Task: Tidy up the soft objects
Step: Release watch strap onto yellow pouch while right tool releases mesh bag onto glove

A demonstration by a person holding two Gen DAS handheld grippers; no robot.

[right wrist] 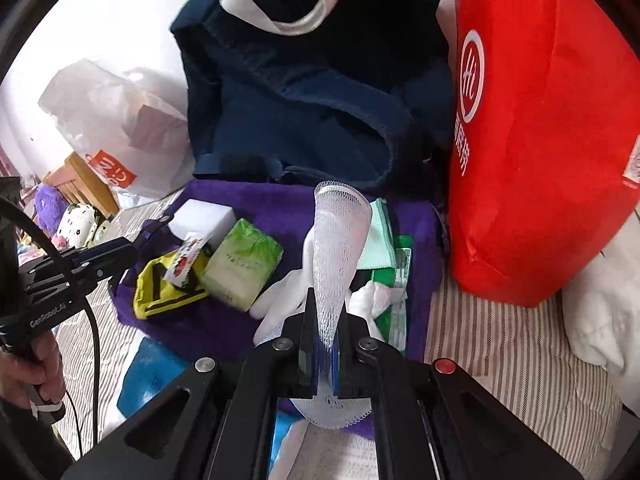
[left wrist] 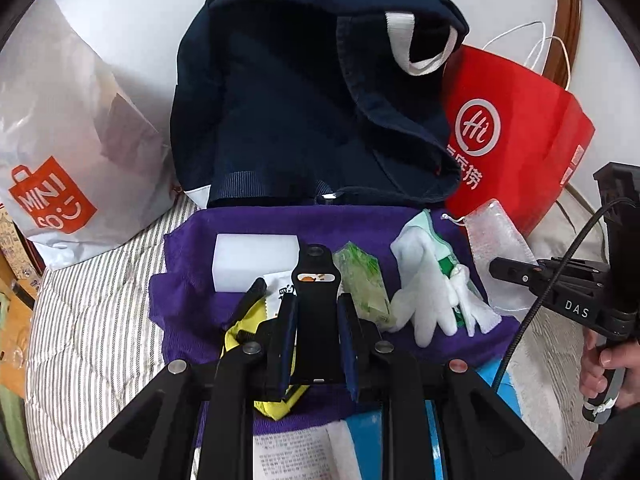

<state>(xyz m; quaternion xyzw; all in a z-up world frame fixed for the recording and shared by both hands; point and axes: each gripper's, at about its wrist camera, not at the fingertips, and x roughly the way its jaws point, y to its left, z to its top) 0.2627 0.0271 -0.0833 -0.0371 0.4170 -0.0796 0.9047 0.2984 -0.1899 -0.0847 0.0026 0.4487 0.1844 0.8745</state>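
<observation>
I see a purple towel (left wrist: pixel 200 248) spread flat on the striped bed. On it lie a white sponge block (left wrist: pixel 256 260), a green tissue pack (left wrist: pixel 362 280) lying tilted, and white gloves (left wrist: pixel 432 292) crumpled over a mint-green cloth (right wrist: pixel 382 236). My right tool (right wrist: pixel 325 340) pinches a white mesh sleeve (right wrist: pixel 340 232), which stands upright. My left tool (left wrist: pixel 316 312) grips a flat black strap (left wrist: pixel 316 280). A yellow pouch (right wrist: pixel 160 288) sits beside the pack.
</observation>
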